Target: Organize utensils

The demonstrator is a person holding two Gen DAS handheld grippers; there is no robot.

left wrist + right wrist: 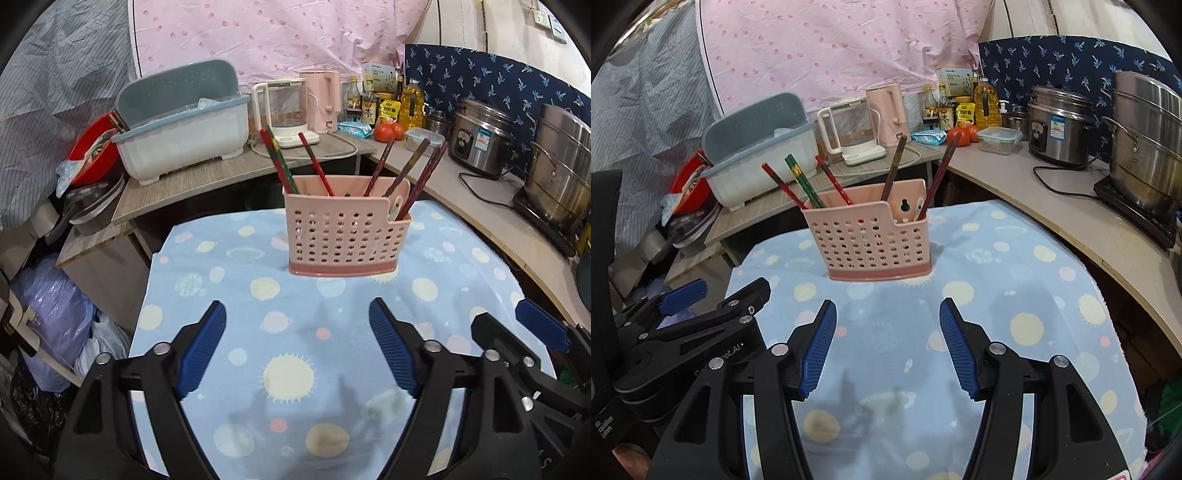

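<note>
A pink perforated utensil holder (347,230) stands upright on the blue planet-print cloth (295,369); it also shows in the right wrist view (873,240). Several red, green and dark brown chopsticks (314,164) lean inside it, also seen in the right wrist view (805,181). A small white utensil (919,207) sits in its right compartment. My left gripper (297,314) is open and empty, in front of the holder. My right gripper (888,314) is open and empty, also in front of the holder. Each gripper shows at the edge of the other's view.
A blue-grey dish rack (184,122), a glass kettle (284,110) and a pink kettle (325,99) stand on the wooden shelf behind. Bottles (410,103), tomatoes (388,131), a rice cooker (480,136) and steel pots (561,166) line the counter at right.
</note>
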